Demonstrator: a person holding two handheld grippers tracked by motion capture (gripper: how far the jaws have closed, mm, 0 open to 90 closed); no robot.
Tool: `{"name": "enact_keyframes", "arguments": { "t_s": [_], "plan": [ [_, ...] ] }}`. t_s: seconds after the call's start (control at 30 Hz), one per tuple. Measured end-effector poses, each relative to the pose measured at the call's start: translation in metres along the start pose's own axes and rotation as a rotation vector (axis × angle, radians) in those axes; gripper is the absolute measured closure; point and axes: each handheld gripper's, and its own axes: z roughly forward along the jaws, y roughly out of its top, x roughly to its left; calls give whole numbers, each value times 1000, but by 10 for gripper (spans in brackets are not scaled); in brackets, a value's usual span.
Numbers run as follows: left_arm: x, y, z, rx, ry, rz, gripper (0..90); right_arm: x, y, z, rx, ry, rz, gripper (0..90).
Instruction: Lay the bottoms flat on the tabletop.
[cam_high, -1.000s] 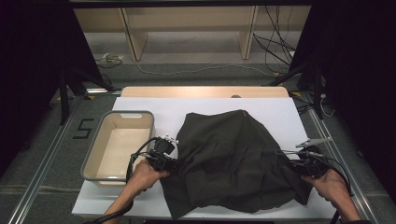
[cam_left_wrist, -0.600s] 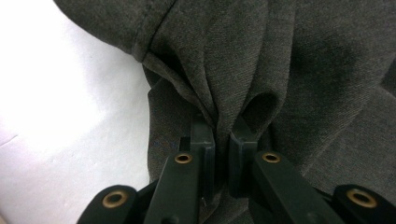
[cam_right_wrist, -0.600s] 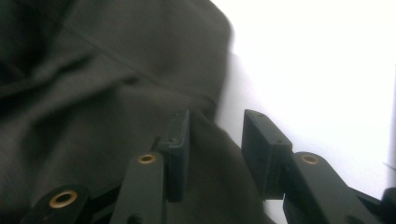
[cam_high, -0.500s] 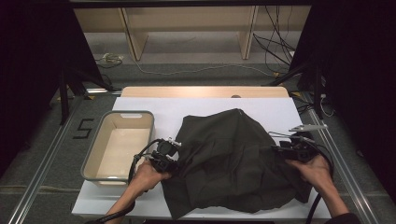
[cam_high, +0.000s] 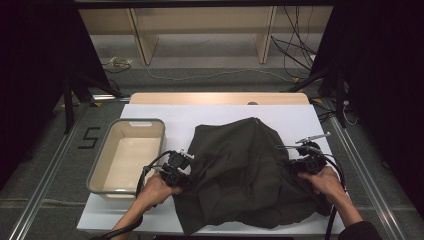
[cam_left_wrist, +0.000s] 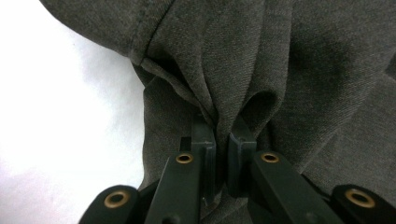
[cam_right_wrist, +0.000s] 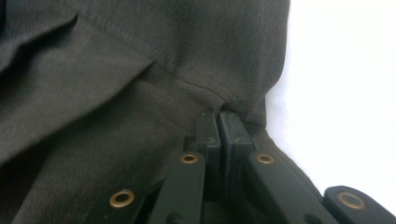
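Note:
A dark grey garment (cam_high: 245, 170) lies rumpled across the white table (cam_high: 165, 112). My left gripper (cam_high: 186, 174) sits at the garment's left edge. In the left gripper view its jaws (cam_left_wrist: 223, 135) are shut on a bunched fold of the garment (cam_left_wrist: 261, 56). My right gripper (cam_high: 294, 165) is at the garment's right edge. Its jaws have just been closing, and in the right gripper view they (cam_right_wrist: 218, 123) pinch the hemmed edge of the garment (cam_right_wrist: 140, 70). A hand holds each gripper low over the table.
A beige plastic bin (cam_high: 100, 170) stands empty at the table's left, close beside my left hand. A wooden board (cam_high: 220, 98) runs along the far edge. Bare white table shows behind the garment and in a strip to its right (cam_high: 320, 125).
My right gripper has moved left and away from the front edge, onto the garment's right edge. The left gripper and its fold have stayed put.

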Motion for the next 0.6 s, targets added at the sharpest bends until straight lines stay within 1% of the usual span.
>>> {"name": "enact_keyframes", "arguments": {
  "t_s": [0.13,0.27,0.37,0.47,0.57,0.6],
  "plan": [
    [-2,-4,1,16,-15,9,845,4,-6,-1,27,-14,-33,890],
    [-4,-11,1,46,-35,33,847,6,-14,-6,41,-33,-53,890],
    [-5,-17,2,59,-47,32,847,7,-17,-5,56,-35,-61,890],
    [-8,-22,4,65,-44,34,847,9,-18,-4,70,-42,-70,890],
    [-12,-29,6,77,-47,48,848,11,-19,-1,83,-50,-85,890],
    [-13,-31,5,74,-47,50,848,12,-20,-1,86,-52,-91,890]
  ]
}}
